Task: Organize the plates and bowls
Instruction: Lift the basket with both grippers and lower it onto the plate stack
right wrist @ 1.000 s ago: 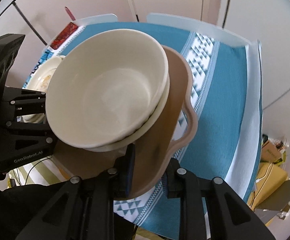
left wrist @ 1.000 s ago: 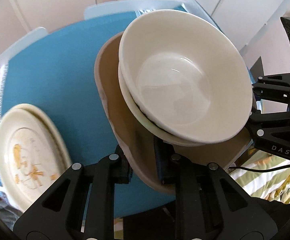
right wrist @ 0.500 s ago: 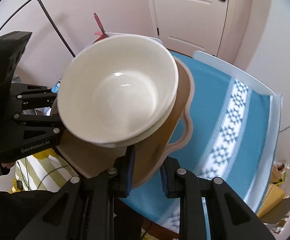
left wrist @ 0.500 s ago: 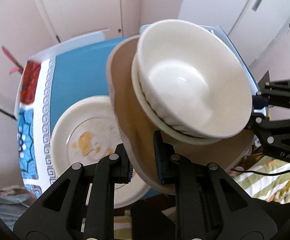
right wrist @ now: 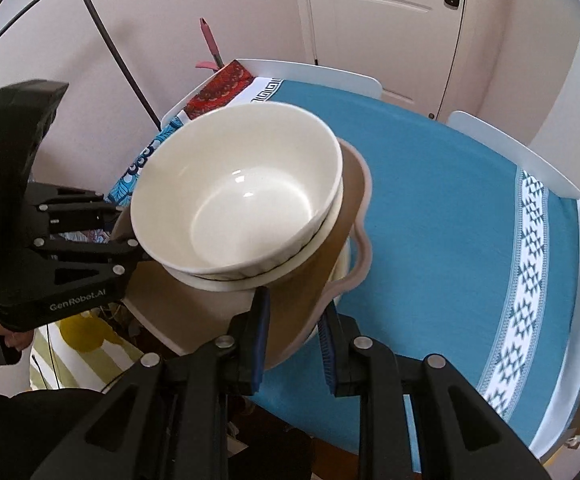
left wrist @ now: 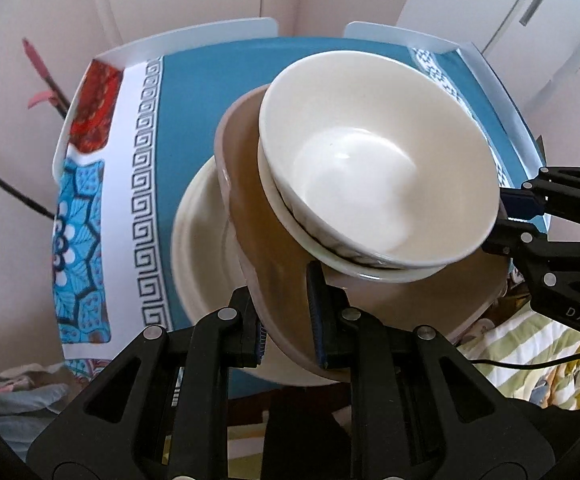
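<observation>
Both tools are clenched on one load. The left gripper (left wrist: 285,312) pinches the near rim of the wide brown wavy-edged plate (left wrist: 257,232), and the right gripper (right wrist: 294,332) pinches the rim on its own side (right wrist: 302,300). On that plate, just ahead of both sets of fingers, sit two nested cream ceramic bowls (left wrist: 374,160); the upper one fills most of the right wrist view (right wrist: 237,196).

Below and to the left of the left tool lies a large cream dinner plate (left wrist: 197,248) on the teal patterned tablecloth (left wrist: 193,112). It is partly hidden under the brown plate, so whether the two touch yet is hard to say.

The step in hand appears to be setting the carried stack down onto that cream plate. To do it well, lower both grippers at the same rate so the brown plate stays level and the bowls do not slide toward the low side. Centre the load over the cream plate before contact, and open the jaws only once the weight rests.

Readable writing: "GenRobot.AI" on the body of the left tool in the right wrist view, and "DAS" on the right tool in the left wrist view.
</observation>
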